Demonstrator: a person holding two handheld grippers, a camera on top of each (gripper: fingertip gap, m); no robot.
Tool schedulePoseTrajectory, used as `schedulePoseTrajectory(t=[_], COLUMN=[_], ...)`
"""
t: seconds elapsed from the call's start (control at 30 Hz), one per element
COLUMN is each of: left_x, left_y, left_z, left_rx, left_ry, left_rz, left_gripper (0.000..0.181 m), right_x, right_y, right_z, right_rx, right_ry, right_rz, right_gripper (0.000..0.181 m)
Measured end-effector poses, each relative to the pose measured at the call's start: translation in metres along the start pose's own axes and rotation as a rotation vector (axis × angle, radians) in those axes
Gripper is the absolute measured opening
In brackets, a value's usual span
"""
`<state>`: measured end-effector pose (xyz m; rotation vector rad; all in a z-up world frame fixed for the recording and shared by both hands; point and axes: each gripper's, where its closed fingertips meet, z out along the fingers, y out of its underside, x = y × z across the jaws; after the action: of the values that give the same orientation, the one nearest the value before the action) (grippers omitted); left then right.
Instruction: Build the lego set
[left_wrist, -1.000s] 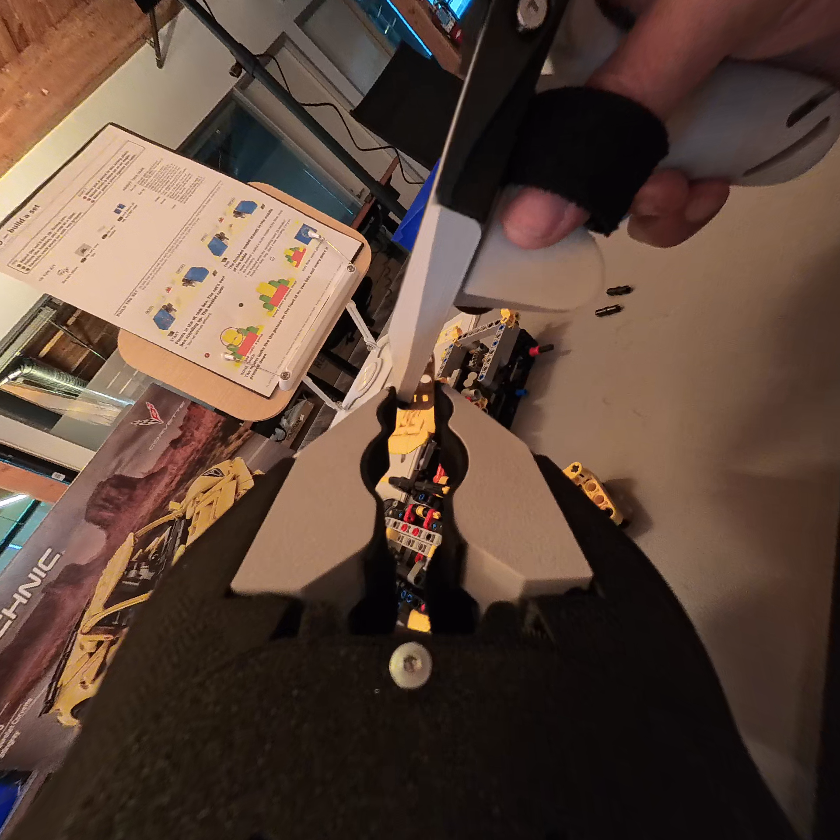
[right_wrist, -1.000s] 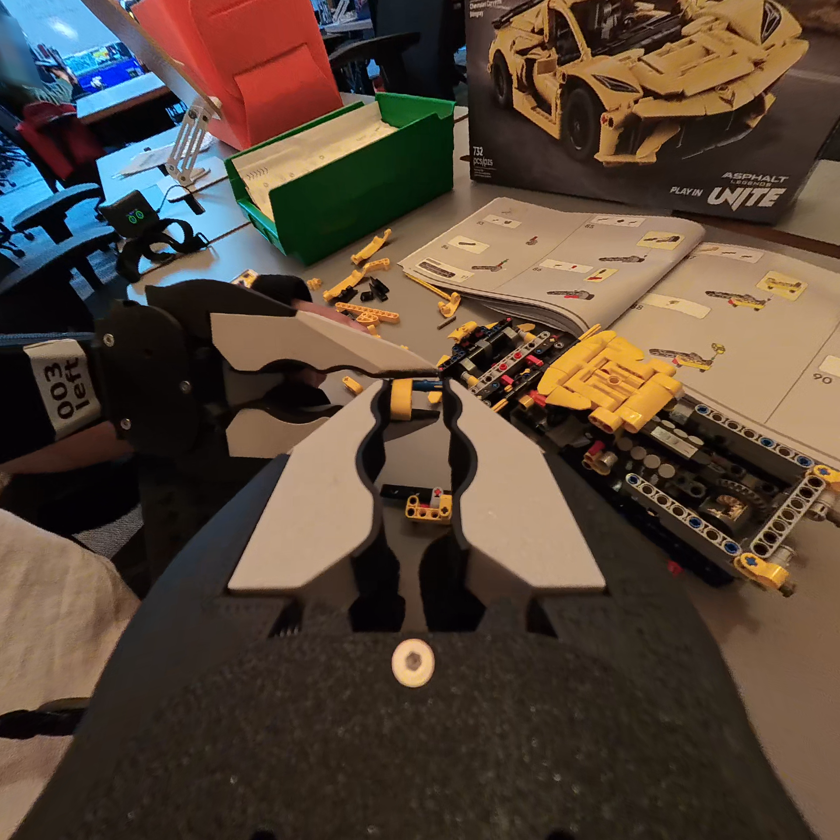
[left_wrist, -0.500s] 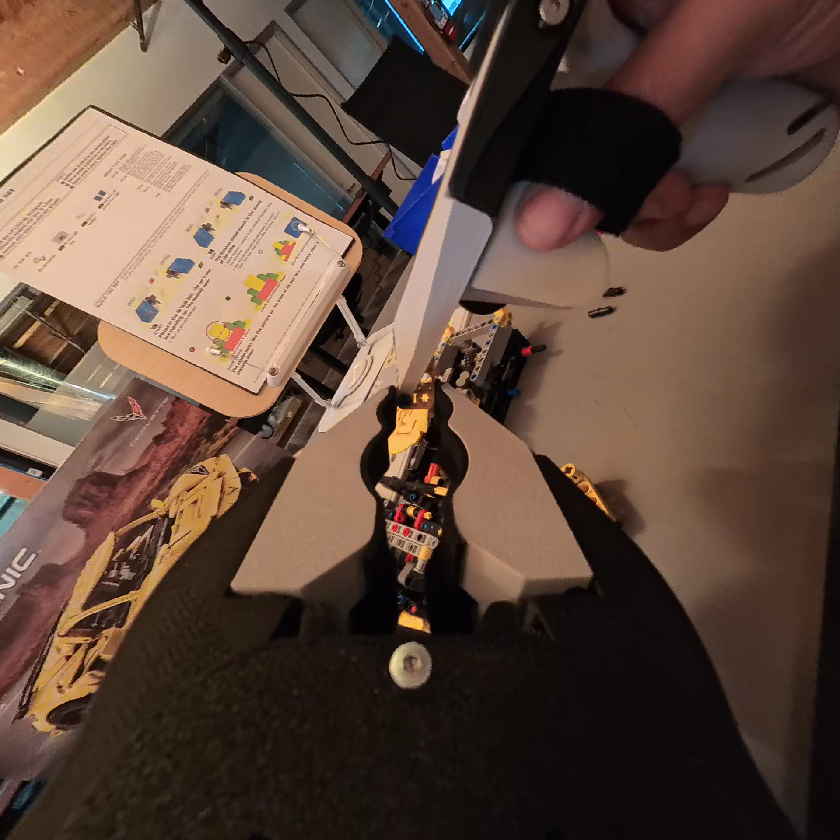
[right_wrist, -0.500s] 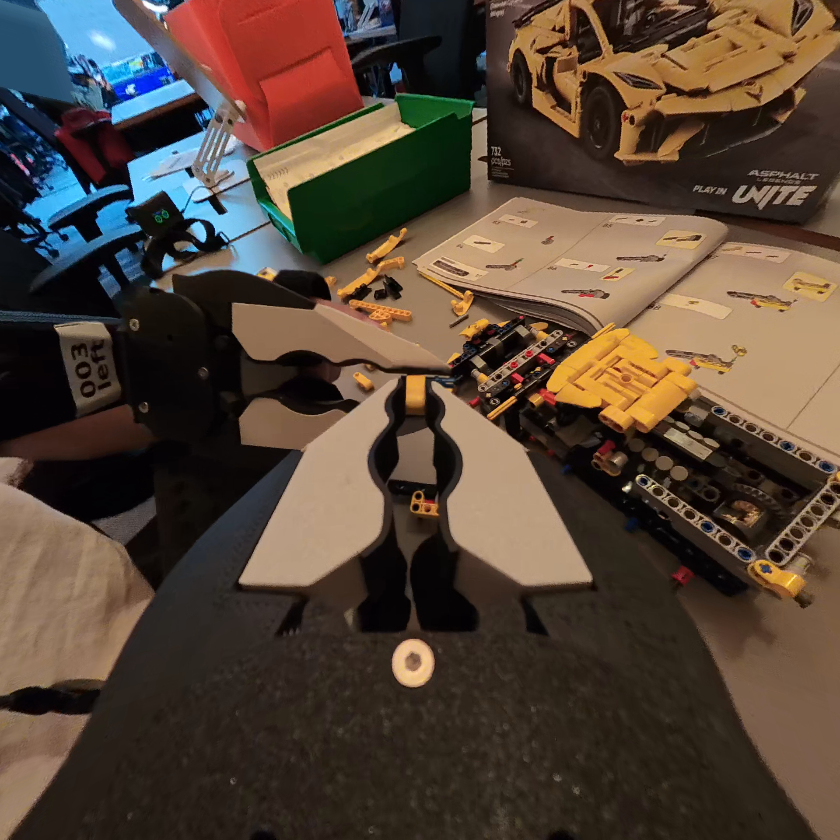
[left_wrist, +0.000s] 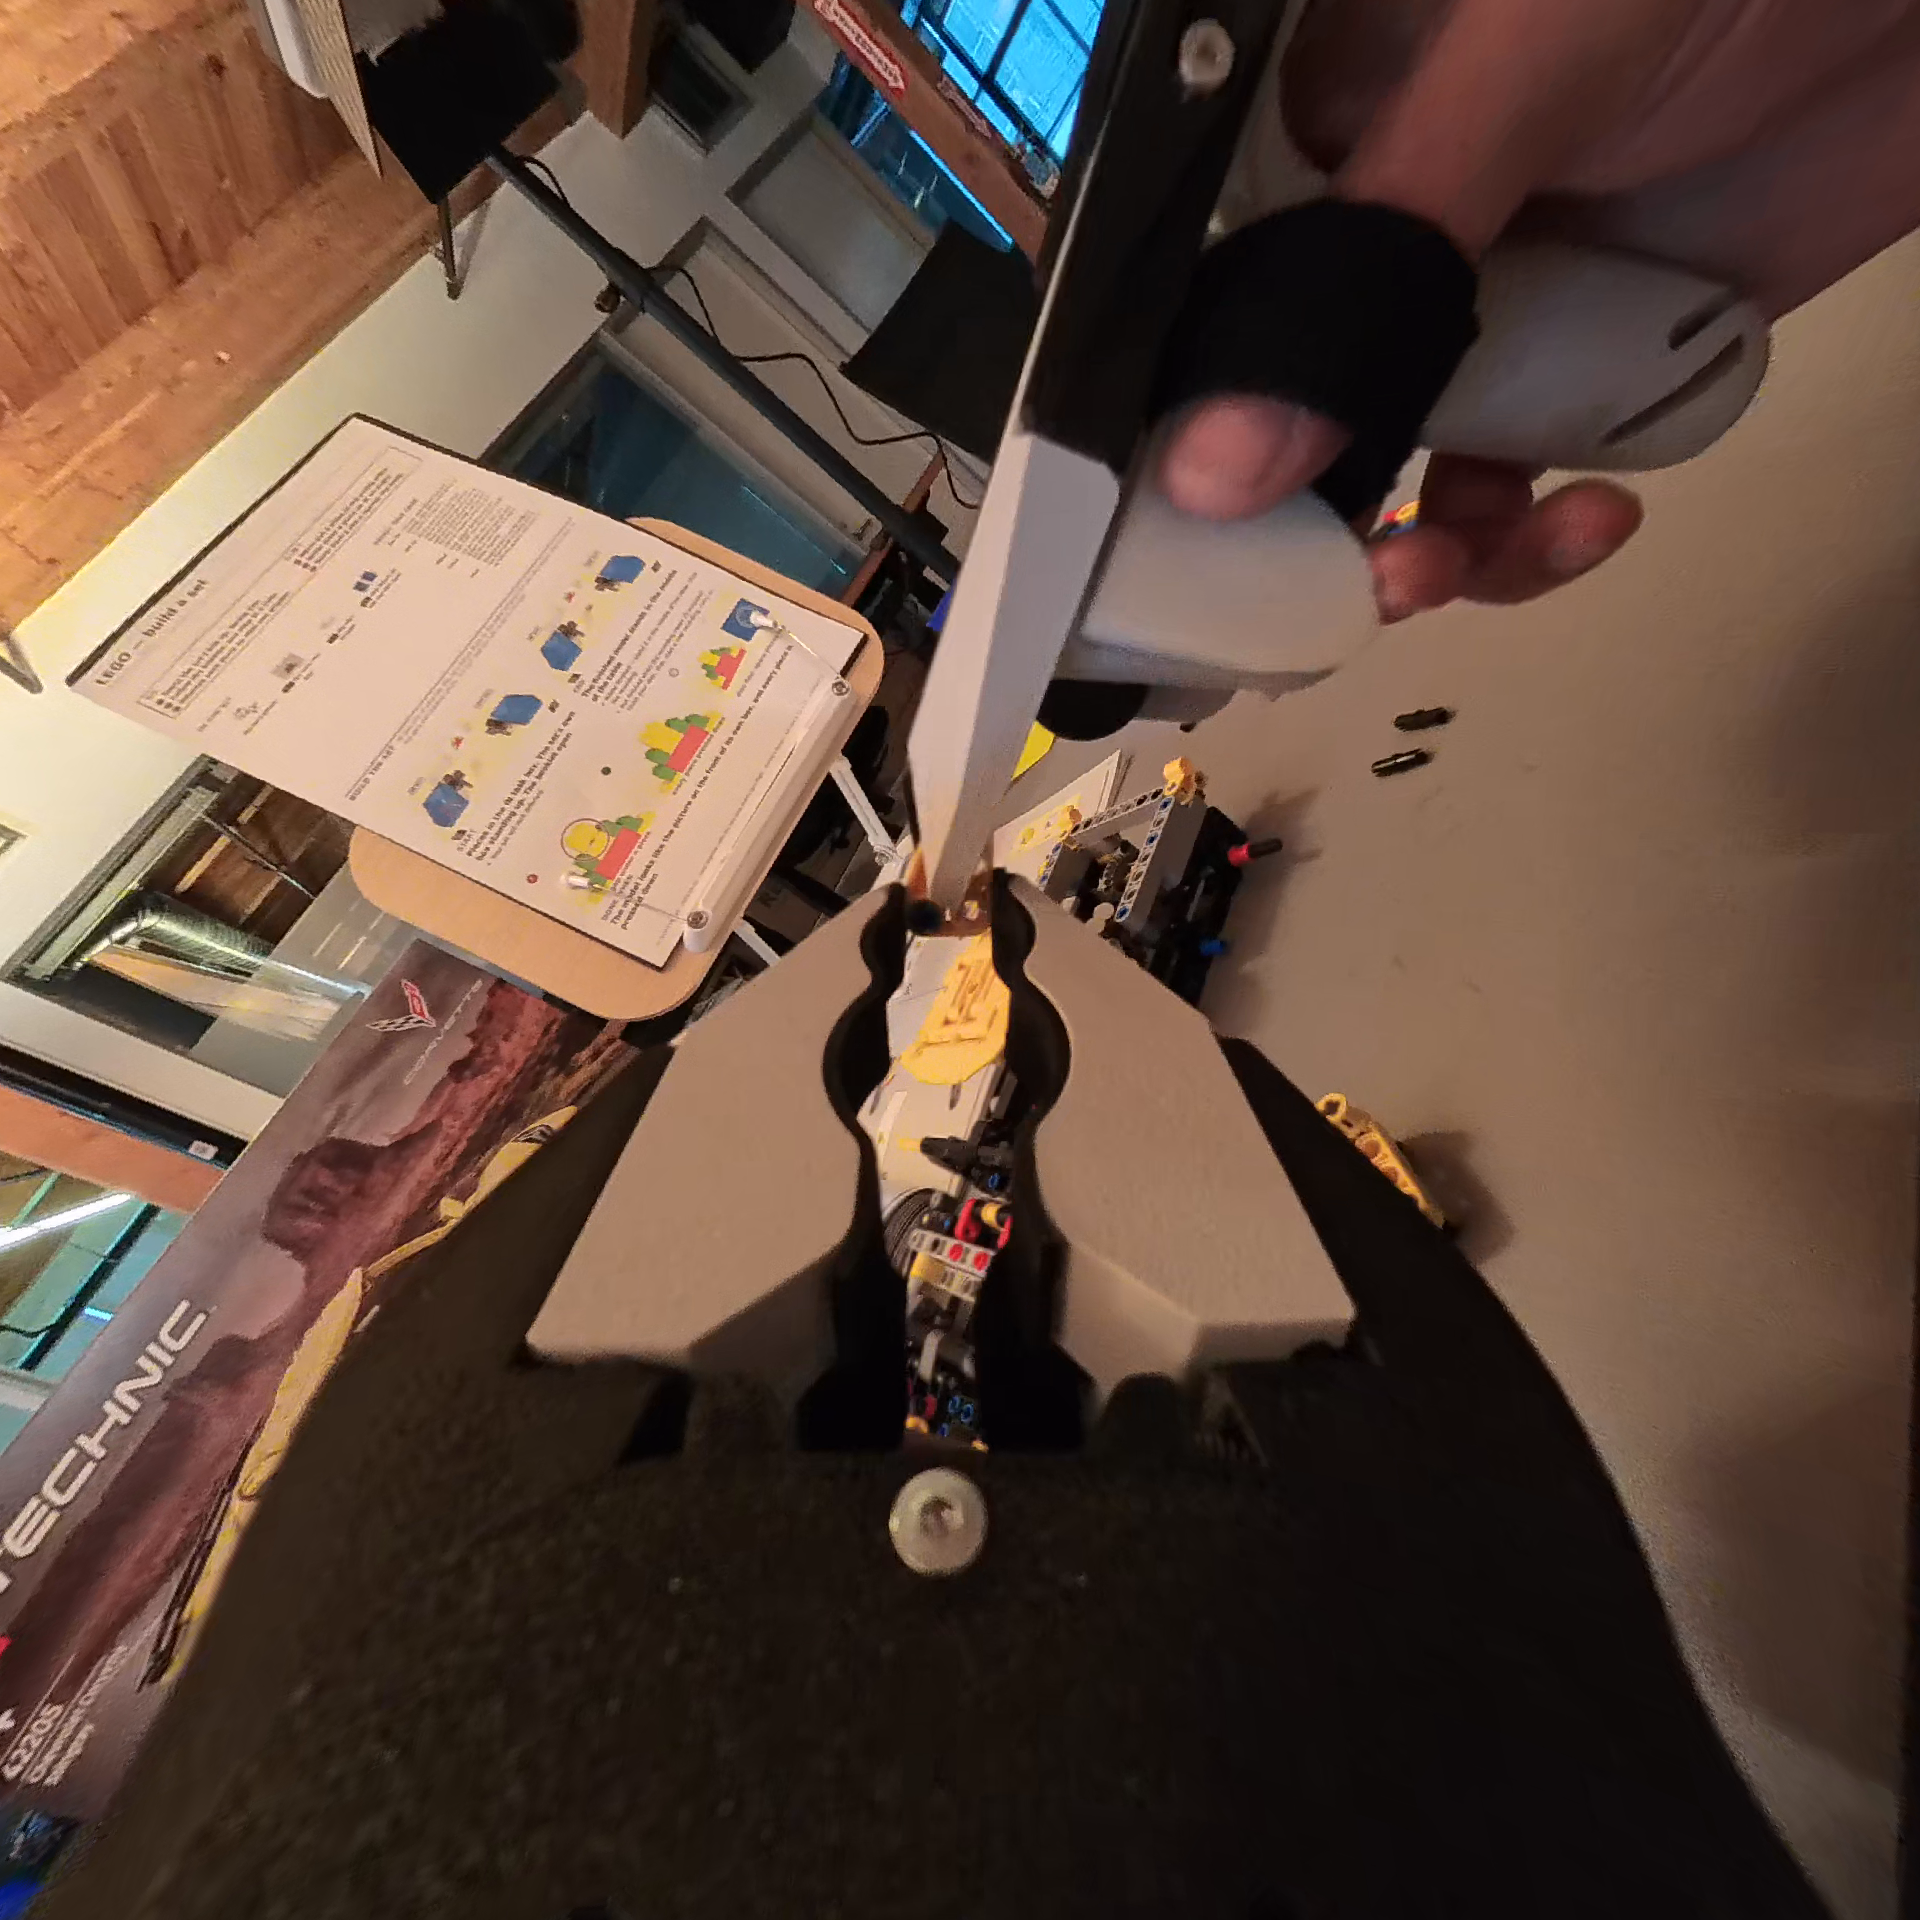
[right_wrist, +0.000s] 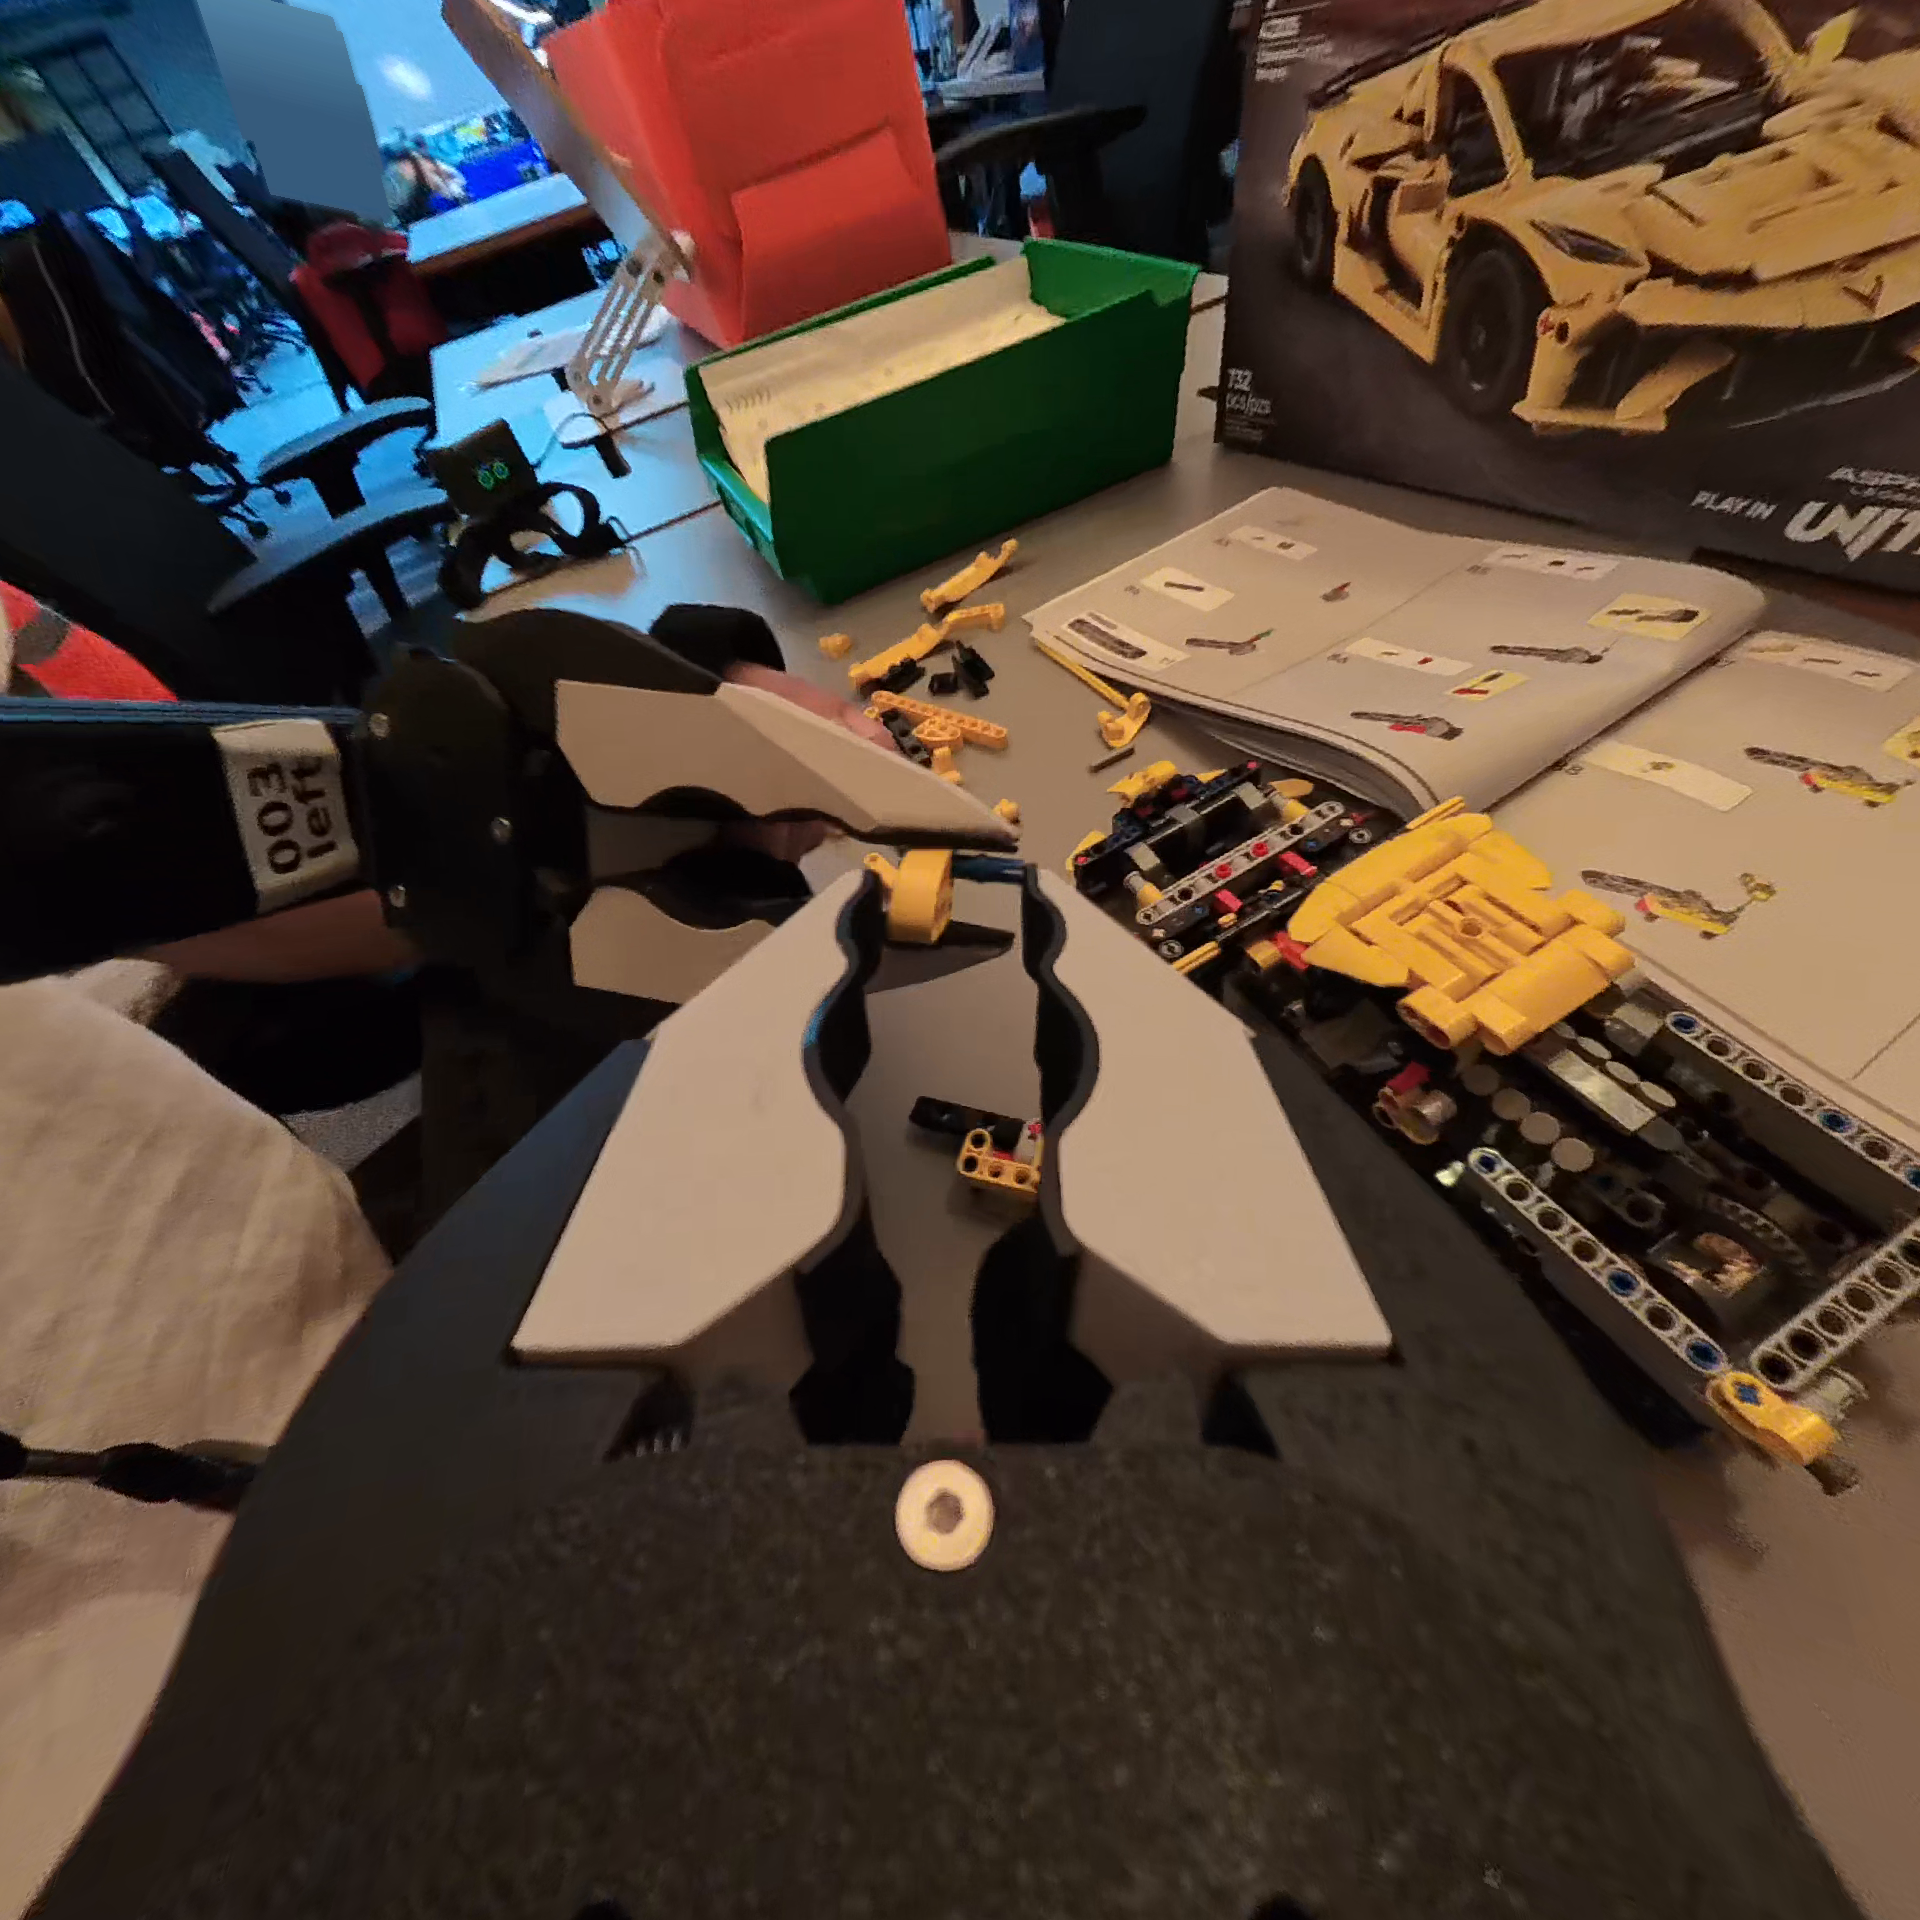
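Note:
A small yellow lego piece (right_wrist: 920, 896) with a dark blue pin sticking out of it hangs above the table between both grippers. My left gripper (left_wrist: 943, 902) is shut on it; the piece (left_wrist: 966, 909) shows at its tips. In the right wrist view the left gripper (right_wrist: 1003, 885) reaches in from the left. My right gripper (right_wrist: 945, 883) is closed on the same piece, which spans its tips together with the pin. In the left wrist view the right gripper (left_wrist: 940, 868) comes down from above. The partly built car chassis (right_wrist: 1455, 1039) lies just to the right.
An open instruction booklet (right_wrist: 1403, 644) and the set's box (right_wrist: 1558, 260) lie behind the chassis. A green bin (right_wrist: 935, 447) and loose yellow pieces (right_wrist: 935, 665) sit at the back. A small yellow and black piece (right_wrist: 997, 1153) lies under my right gripper. Two black pins (left_wrist: 1408, 738) lie apart. The tips of both grippers are at nearly the same place.
My right jaws stand wider than half a second ago, and the piece now shows its pin sideways between them. Both grippers have stayed together on the piece and shifted slightly.

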<state>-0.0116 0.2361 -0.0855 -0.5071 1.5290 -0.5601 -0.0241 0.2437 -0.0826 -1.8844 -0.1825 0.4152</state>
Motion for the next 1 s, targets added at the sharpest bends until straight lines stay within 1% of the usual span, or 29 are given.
schedulePoseTrajectory(t=[0.17, 0.27, 0.43, 0.5, 0.67, 0.7, 0.8, 0.93, 1.0], left_x=[-0.0009, -0.0001, 0.0044, 0.0056, 0.0036, 0.0031, 0.0031, 0.0005, -0.0016], left_y=[-0.002, -0.0035, -0.0008, 0.0001, 0.0008, 0.0021, 0.0036, 0.0012, 0.0014], left_z=[-0.0018, -0.0023, -0.001, -0.0009, -0.0013, -0.0007, 0.0005, -0.0003, -0.0011], left_rx=[0.02, 0.026, 0.005, -0.002, -0.007, -0.013, -0.021, 0.002, 0.009], left_ry=[0.003, 0.005, 0.014, 0.015, 0.008, 0.006, 0.002, -0.003, -0.01], left_rz=[0.0, 0.0, 0.039, 0.054, 0.045, 0.045, 0.055, 0.055, 0.06], left_gripper=[0.015, 0.015, 0.015, 0.015, 0.015, 0.015, 0.015, 0.015, 0.016], right_x=[-0.002, -0.0037, -0.0024, -0.0022, -0.0023, -0.0059, -0.0042, -0.0062, -0.0063], right_y=[-0.0019, -0.0041, 0.0027, 0.0045, 0.0036, 0.0039, 0.0044, 0.0007, -0.0028], right_z=[-0.0006, -0.0026, -0.0018, -0.0012, 0.0009, 0.001, 0.0014, -0.0012, -0.0077], right_rx=[0.029, 0.044, -0.001, -0.013, 0.014, 0.02, 0.019, -0.008, -0.001], right_ry=[-0.01, -0.043, -0.032, -0.031, -0.056, -0.071, -0.037, -0.057, -0.067], right_rz=[-0.012, 0.008, -0.069, -0.056, 0.047, 0.049, 0.018, -0.008, -0.025], right_gripper=[0.024, 0.025, 0.024, 0.023, 0.019, 0.007, 0.007, 0.007, 0.007])
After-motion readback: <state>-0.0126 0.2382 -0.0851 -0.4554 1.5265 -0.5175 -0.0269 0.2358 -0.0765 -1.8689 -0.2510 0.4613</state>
